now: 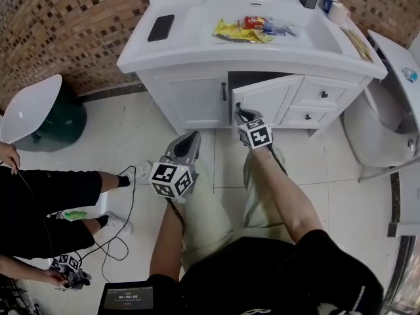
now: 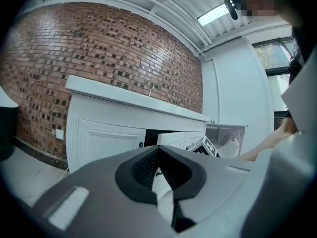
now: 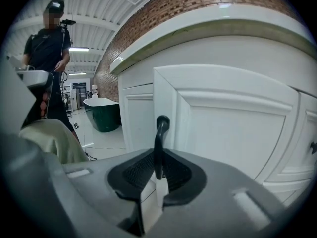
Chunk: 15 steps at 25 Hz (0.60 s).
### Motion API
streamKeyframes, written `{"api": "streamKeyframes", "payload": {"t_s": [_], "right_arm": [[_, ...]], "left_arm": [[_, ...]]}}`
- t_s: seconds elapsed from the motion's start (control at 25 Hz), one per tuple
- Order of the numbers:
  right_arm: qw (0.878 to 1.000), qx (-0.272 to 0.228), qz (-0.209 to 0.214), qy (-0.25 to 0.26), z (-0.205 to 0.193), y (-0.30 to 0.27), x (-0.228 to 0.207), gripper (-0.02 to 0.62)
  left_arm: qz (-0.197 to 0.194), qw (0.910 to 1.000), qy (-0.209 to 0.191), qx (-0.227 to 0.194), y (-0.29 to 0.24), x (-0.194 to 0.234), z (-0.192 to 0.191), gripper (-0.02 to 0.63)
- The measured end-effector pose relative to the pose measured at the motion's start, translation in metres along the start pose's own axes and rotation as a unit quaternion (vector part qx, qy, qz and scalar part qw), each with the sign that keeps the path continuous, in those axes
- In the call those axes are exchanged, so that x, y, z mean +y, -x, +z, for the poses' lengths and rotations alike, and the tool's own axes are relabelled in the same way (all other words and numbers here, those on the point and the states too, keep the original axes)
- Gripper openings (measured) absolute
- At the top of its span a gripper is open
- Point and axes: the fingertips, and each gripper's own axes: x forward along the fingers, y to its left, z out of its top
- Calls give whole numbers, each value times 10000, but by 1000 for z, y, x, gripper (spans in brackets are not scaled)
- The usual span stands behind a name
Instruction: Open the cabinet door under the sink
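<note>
The white panelled cabinet door (image 1: 266, 100) under the sink stands part-way open, its free edge swung out from the dark opening of the white vanity cabinet (image 1: 131, 61). Its neighbour, the closed white left door (image 1: 193, 100), sits flush.

The slim black curved metal handle (image 3: 159, 143) gives the pads little to bite on. If the pull runs straight back instead of following the door's arc, the handle could twist or slide out of the grip, and the door would be left only half open. The door also swings towards the person's own beige-trousered leg (image 1: 262, 176), which lies near its path. It may bump there before it is fully open, though how much room is left is hard to judge from above.

The right gripper (image 3: 158, 155) has its fingers drawn in narrow, clamped on the handle from both sides. The left gripper (image 1: 190, 136) hangs apart from the cabinet, lower and to the left. Its fingers are brought together at the tips with nothing between them, and it touches nothing.
</note>
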Motion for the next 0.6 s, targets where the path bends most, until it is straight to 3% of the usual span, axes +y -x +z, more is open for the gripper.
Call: {"api": "streamKeyframes", "payload": {"t_s": [0.32,0.6], "right_arm": [[9995,-188,266,48,-5,20,9,38],[9974,-414,555,183,-18,44,14,34]], "left_arm": [[19,9976,-434,537,-52,-25,-16,16],[-384,9933,-678,850,-82,-49,-29,16]]}}
